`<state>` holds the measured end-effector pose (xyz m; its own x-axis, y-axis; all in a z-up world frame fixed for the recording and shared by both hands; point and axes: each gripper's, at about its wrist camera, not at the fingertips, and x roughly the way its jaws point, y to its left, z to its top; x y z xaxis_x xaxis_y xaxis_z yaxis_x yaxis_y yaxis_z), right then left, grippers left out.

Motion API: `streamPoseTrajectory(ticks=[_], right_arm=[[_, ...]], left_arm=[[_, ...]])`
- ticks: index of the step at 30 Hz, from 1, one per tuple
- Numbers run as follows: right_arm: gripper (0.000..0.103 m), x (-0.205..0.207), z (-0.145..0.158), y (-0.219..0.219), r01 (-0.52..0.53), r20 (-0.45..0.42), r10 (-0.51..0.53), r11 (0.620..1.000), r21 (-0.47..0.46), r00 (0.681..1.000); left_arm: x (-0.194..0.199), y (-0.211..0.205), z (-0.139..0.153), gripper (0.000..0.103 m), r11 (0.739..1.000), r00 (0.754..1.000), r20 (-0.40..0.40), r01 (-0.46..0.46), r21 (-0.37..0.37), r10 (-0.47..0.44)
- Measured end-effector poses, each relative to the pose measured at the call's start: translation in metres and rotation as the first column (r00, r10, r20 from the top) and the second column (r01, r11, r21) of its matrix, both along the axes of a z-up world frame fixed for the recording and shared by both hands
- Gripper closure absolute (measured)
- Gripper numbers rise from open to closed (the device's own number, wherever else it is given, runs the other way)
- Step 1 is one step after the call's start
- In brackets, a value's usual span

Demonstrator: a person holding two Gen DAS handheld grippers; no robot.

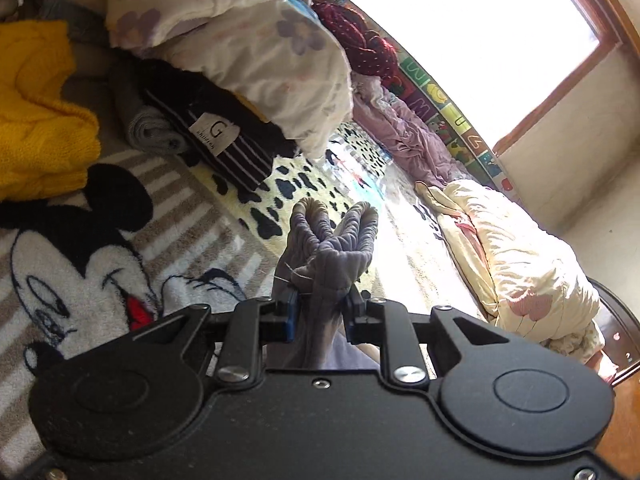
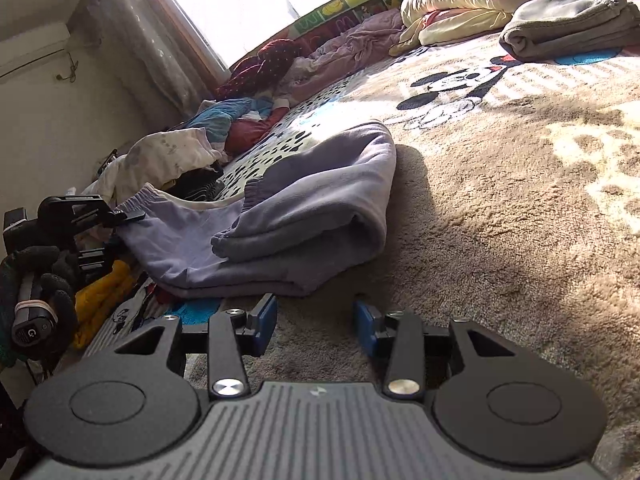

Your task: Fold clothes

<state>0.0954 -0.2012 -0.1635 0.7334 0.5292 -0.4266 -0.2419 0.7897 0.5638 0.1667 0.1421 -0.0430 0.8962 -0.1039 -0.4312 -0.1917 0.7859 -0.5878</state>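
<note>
Through the left wrist camera I see my left gripper (image 1: 322,304) clamped tight on a bunched lavender waistband (image 1: 334,236) that rises ahead of the fingers, with a yellow sweater (image 1: 38,112) off to the side; the rest of the garment is hidden below the tool. Through the right wrist camera the whole lavender pants (image 2: 288,216) lie part-folded on the fleece blanket (image 2: 500,208), just ahead of my right gripper (image 2: 316,320), which stands wide apart holding nothing. Only here do I see the left tool pinching the far edge and the folded grey garment (image 2: 568,24).

Harsh daylight from my window (image 1: 460,32), blown out white. Sunlit patches, deep shadow beside lavender sweatpants (image 2: 304,208) on blanket (image 2: 500,208). Fisheye bends edges; corners dark.
</note>
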Motion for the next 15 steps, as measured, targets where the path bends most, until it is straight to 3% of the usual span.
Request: streamPoseTrajectory(ticks=[2, 4, 7, 11, 15], right_arm=[[0.061, -0.001, -0.001, -0.002, 0.003, 0.002, -0.003, 1.000, 0.016, 1.000], [0.061, -0.003, -0.001, -0.005, 0.007, 0.005, -0.007, 0.999, 0.032, 1.000], [0.059, -0.012, 0.001, -0.015, 0.035, 0.015, -0.036, 0.997, 0.074, 0.999], [0.057, -0.022, 0.004, -0.041, 0.130, -0.020, -0.129, 0.972, 0.194, 0.991], [0.057, -0.026, 0.016, -0.070, 0.222, -0.019, -0.225, 0.935, 0.275, 0.974]], left_arm=[[-0.001, -0.038, 0.020, 0.084, 0.989, 0.997, 0.052, 0.044, 0.141, -0.052], [-0.003, -0.076, 0.035, 0.084, 0.957, 0.990, 0.081, 0.087, 0.277, -0.114], [-0.006, -0.134, 0.040, 0.084, 0.868, 0.973, 0.085, 0.152, 0.472, -0.217], [-0.004, -0.195, 0.017, 0.084, 0.711, 0.946, 0.036, 0.216, 0.670, -0.322], [-0.001, -0.237, -0.023, 0.083, 0.512, 0.919, -0.051, 0.263, 0.818, -0.391]])
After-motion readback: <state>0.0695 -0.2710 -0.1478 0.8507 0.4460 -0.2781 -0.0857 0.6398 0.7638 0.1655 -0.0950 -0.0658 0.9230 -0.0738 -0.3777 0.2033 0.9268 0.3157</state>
